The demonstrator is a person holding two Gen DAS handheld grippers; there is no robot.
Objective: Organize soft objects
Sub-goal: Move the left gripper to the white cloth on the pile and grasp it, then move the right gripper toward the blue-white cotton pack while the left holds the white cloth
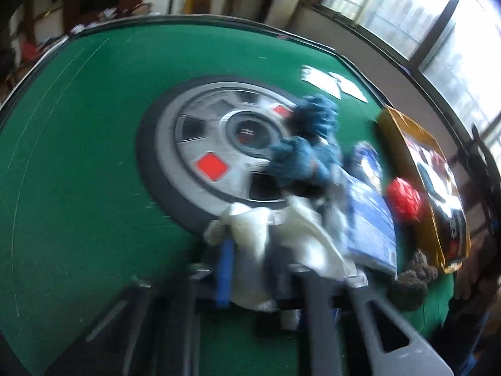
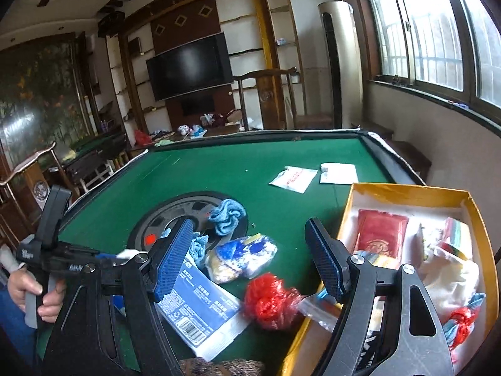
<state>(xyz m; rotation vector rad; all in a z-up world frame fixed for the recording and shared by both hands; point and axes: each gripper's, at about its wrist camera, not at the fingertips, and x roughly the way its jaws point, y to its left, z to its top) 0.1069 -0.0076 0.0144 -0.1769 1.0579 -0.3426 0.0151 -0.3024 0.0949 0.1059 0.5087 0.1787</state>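
Observation:
My left gripper point(image 1: 263, 269) is shut on a white cloth point(image 1: 269, 238), low over the green table's point(image 1: 78, 156) near side; the picture is blurred. Just beyond it lie a crumpled blue cloth point(image 1: 313, 144), a blue packet point(image 1: 369, 228) and a red mesh ball point(image 1: 404, 200). My right gripper point(image 2: 250, 263) stands open above the table with nothing pressed between its pads. Past it are the red mesh ball point(image 2: 269, 300), a blue, white and yellow bag point(image 2: 242, 257), the blue packet point(image 2: 200, 307) and the blue cloth point(image 2: 227, 216). The white cloth point(image 2: 128, 253) peeks out at the left.
A yellow box point(image 2: 407, 192) at the right holds a red pouch point(image 2: 382, 235), white fabric and other soft items. A brown knitted thing point(image 2: 219, 368) lies at the near edge. Two white packets point(image 2: 294, 178) lie farther back. A person's hand point(image 2: 28, 285) grips the left handle.

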